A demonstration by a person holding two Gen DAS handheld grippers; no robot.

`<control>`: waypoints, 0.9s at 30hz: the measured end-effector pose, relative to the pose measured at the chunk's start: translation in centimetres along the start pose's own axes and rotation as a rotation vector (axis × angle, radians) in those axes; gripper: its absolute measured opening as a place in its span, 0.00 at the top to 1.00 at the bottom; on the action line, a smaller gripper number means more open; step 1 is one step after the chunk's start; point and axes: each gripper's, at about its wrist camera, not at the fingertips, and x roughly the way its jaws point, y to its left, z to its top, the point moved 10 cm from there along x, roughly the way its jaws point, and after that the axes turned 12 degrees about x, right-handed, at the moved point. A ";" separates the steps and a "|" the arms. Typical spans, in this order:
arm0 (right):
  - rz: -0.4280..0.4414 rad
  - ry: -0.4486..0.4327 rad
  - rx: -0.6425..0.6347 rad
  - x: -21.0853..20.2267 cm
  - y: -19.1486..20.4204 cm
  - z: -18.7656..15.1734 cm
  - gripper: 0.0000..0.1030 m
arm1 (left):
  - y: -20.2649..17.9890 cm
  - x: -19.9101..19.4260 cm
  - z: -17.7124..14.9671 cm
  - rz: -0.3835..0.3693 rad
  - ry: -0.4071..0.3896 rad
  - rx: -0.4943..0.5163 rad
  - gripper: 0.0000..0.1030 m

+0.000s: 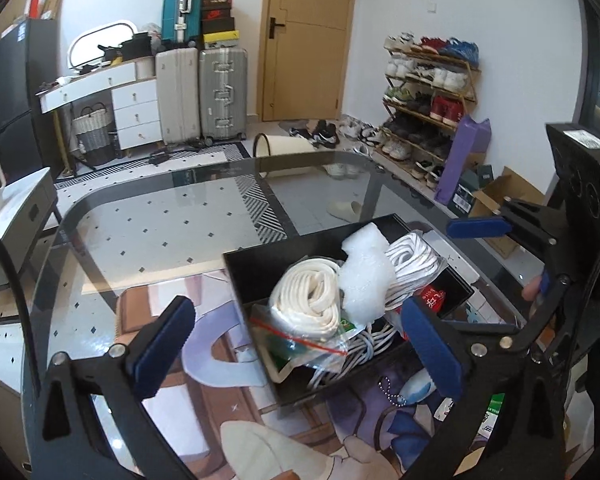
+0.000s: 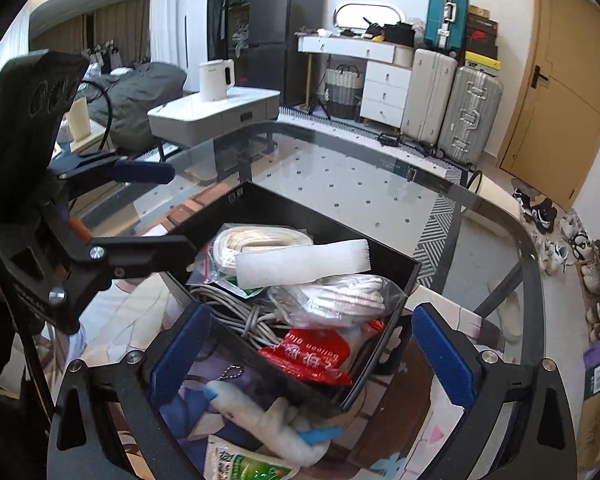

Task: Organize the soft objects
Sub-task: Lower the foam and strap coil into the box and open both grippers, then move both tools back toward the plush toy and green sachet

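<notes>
Left wrist view: the left gripper [image 1: 296, 340] is standing released, jaws wide, nothing between its pads, hovering just before the black tray [image 1: 260, 276]. A white foam piece [image 1: 366, 276] is lying in the tray atop the rope coils [image 1: 306, 300].

Right wrist view: the right gripper [image 2: 308, 356] is likewise standing released, empty, straddling the tray's [image 2: 400, 276] near corner. The foam piece [image 2: 304, 266] is resting inside the tray.

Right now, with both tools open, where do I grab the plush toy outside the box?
Grip the plush toy across its white middle with the right tool, from above on the near side. It lies flat on the mat, outside the black box; the ends taper.
</notes>
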 end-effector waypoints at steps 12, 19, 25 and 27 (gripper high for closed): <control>-0.017 -0.114 0.159 -5.4 0.8 -1.6 0.01 | -0.4 -4.4 -1.4 0.054 -0.052 -0.017 0.00; -0.056 -0.108 0.211 -6.9 0.6 -4.1 0.01 | -0.9 -5.8 -3.2 0.069 -0.053 -0.037 0.00; -0.066 -0.089 0.234 -7.2 0.4 -6.5 0.01 | -1.7 -6.1 -4.4 0.089 -0.039 -0.032 0.00; -0.071 -0.061 0.233 -6.8 0.4 -7.4 0.01 | -2.0 -5.9 -4.8 0.092 -0.032 -0.037 0.00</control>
